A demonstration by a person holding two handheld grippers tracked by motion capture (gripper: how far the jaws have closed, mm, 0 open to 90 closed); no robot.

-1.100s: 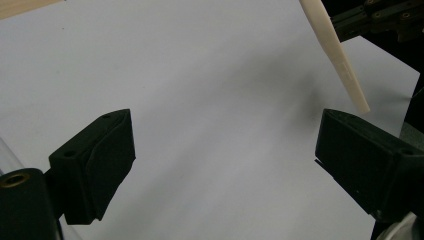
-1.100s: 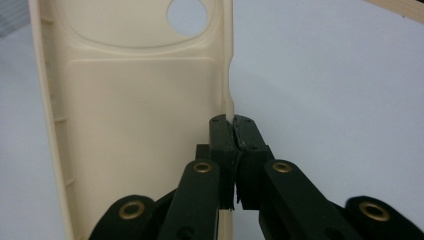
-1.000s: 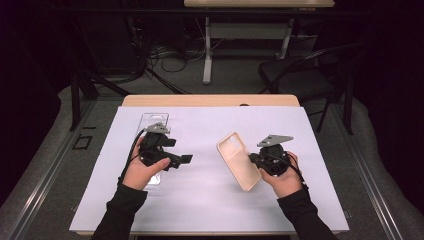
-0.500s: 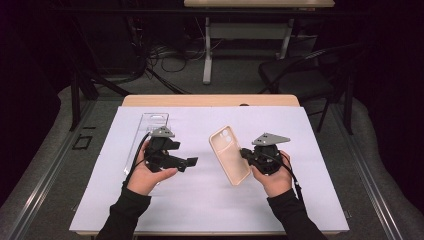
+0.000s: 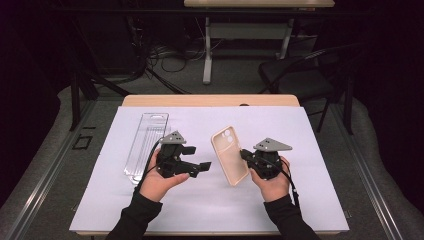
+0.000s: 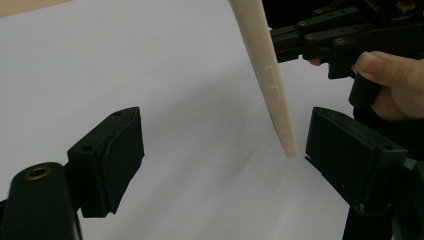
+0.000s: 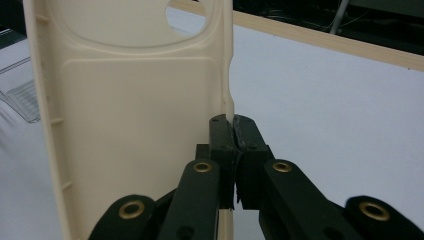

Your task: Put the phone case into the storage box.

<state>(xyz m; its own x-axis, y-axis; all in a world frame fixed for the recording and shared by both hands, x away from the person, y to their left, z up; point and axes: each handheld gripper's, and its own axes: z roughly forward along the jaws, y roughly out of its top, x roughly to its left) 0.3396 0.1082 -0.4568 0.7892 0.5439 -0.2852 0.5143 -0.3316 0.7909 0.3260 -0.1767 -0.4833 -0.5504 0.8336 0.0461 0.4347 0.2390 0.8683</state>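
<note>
Wooden table point(image 5: 210, 100) carried white sheet point(image 5: 310, 200) covering nearly whole top; bare wood strip showed along far edge. Clear plastic tray point(image 5: 145, 145) lay lengthwise on sheet's left part.

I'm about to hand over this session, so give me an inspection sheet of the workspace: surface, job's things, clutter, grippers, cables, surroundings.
Surface: white sheet over a wooden table; no spills seen.
Job's things: cream phone case, held off the sheet, inner side toward the right gripper's camera.
Clutter: clear plastic tray lying on the sheet at the left.
Grippers: right gripper shut on the phone case's side edge; left gripper open, jaws either side of the case's lower end, not touching; its jaws have just been closing.
Cables: one trails from the left gripper along the wrist; a tangle on the floor behind the table.
Surroundings: dark room, second table's leg, black chair.
</note>
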